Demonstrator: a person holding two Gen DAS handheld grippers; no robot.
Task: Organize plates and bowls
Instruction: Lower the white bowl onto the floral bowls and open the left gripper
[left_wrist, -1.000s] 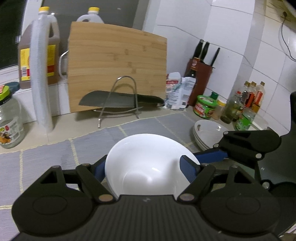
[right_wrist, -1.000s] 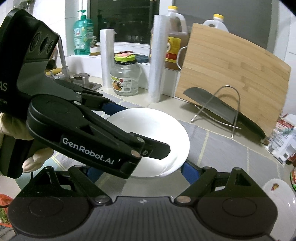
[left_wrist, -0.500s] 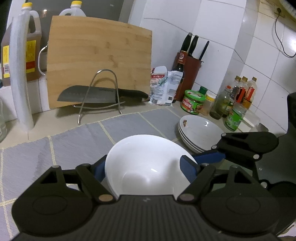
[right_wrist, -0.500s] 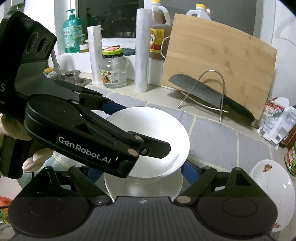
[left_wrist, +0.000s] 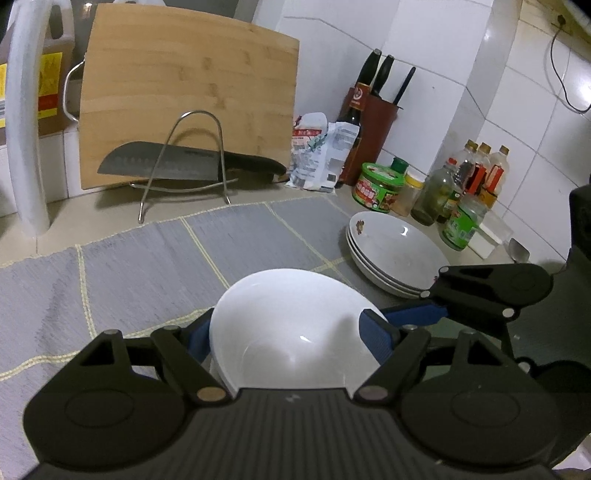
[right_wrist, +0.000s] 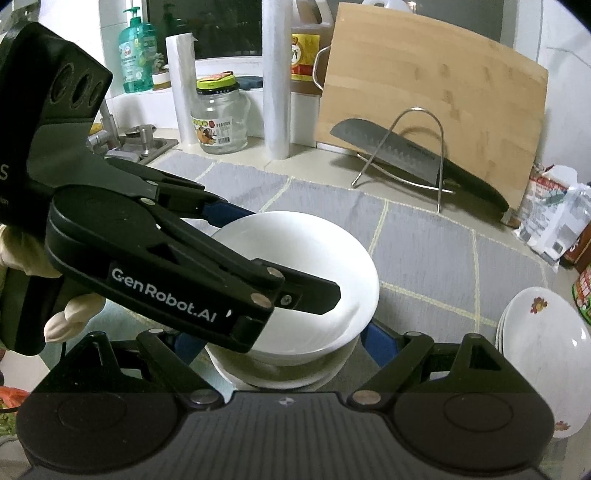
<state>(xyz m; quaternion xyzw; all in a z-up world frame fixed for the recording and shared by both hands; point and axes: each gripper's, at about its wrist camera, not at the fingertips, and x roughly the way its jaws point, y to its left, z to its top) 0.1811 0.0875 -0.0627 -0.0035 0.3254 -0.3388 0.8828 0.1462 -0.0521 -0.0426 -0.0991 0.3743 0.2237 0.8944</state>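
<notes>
A white bowl (left_wrist: 291, 332) is held between the blue pads of the left tongs (left_wrist: 286, 334), gripped at its two sides, above the grey woven mat (left_wrist: 147, 258) covering the surface. In the right wrist view the same bowl (right_wrist: 314, 266) is seen sitting in or just over a second white bowl (right_wrist: 280, 373), of which only the rim and wall are visible; whether the two touch cannot be told. The lower bowl lies between the spread fingers of the right tongs (right_wrist: 280, 343), whose blue pads stand at its sides; whether they press on it cannot be told. A stack of shallow plates (left_wrist: 395, 254) with a small floral print rests on the surface to the right, near a cluster of jars and bottles (left_wrist: 454, 188). At the far side a bamboo cutting board (left_wrist: 184, 96) leans against the wall, and a dark cleaver (left_wrist: 177, 166) is propped in a wire stand (left_wrist: 199, 158) before it.
</notes>
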